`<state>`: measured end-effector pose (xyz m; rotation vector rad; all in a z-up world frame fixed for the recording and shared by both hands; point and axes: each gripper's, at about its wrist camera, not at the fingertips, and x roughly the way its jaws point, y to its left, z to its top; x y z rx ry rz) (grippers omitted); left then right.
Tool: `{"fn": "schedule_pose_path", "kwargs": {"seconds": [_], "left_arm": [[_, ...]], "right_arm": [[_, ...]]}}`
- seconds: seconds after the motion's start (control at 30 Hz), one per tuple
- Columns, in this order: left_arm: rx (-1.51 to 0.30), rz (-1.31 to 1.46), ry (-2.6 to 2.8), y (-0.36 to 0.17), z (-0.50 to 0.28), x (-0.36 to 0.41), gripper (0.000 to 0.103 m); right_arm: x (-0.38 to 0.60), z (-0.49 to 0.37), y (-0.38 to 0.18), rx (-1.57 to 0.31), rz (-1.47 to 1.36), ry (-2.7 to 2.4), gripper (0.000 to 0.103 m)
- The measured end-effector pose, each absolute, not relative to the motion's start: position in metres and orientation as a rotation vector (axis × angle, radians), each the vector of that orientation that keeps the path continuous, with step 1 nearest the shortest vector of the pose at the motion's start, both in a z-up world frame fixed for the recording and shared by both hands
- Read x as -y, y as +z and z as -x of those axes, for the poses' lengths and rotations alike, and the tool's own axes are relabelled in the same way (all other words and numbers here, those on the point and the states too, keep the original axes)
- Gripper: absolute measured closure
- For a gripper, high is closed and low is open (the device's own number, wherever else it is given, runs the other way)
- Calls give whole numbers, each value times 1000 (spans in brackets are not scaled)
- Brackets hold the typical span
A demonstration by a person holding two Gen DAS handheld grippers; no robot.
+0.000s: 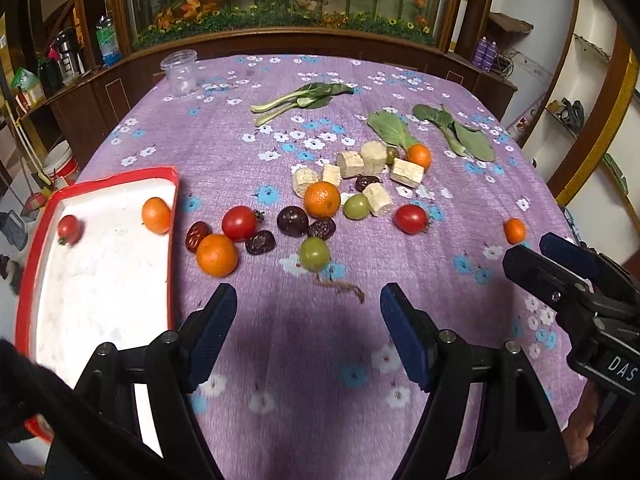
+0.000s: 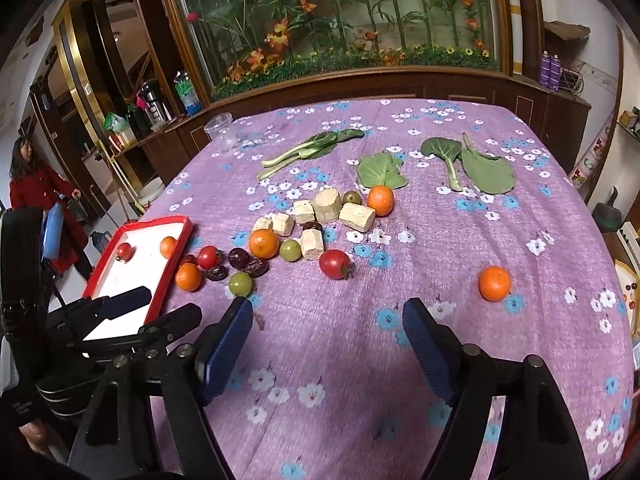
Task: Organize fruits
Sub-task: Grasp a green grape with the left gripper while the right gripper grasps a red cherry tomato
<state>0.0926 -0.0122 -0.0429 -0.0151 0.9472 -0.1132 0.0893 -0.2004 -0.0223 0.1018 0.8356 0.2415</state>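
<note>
Red-rimmed tray (image 1: pixel 173 216), desk's left: one tomato (image 1: pixel 69 229), one orange (image 1: pixel 156 215) inside. Stray orange (image 2: pixel 495 283) lies alone, ahead-right of our right claw (image 2: pixel 328 350); we judge it nearer than the left claw (image 1: pixel 308 332). Both claws spread, empty

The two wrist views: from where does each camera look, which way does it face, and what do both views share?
Left wrist: sits on the left hand-held gripper, faces forward across the table; own open fingers low, right hand-held gripper at right edge.
Right wrist: sits on the right hand-held gripper, faces the same way; own open fingers low, left hand-held gripper at left.
Shared: red tray holding a tomato and an orange; the loose fruit pile.
</note>
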Motion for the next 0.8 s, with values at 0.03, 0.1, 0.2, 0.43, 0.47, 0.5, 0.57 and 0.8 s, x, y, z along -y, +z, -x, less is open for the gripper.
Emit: {"fn": "schedule_pose_path", "kwargs": {"seconds": [0.03, 0.1, 0.2, 0.43, 0.47, 0.5, 0.57, 0.8], "left_arm": [[-951, 16, -116, -45, -97, 12, 29], [-955, 14, -114, -49, -106, 11, 29], [-974, 14, -118, -58, -117, 11, 30], [-1029, 7, -146, -77, -137, 18, 41], [-1034, 6, -147, -79, -139, 19, 42], [-1041, 6, -150, -82, -141, 20, 42], [-1054, 4, -153, -86, -145, 22, 52], [-1074, 23, -164, -96, -153, 19, 61]], "right_arm": [[200, -94, -25, -841, -102, 245, 31], [198, -106, -33, -862, -100, 251, 33], [194, -123, -45, -891, -95, 260, 37], [187, -159, -72, -947, -99, 277, 50], [186, -164, -75, -952, -94, 275, 51], [185, -168, -78, -956, -93, 275, 52], [183, -176, -83, -965, -90, 275, 53], [178, -195, -97, -991, -83, 277, 63]]}}
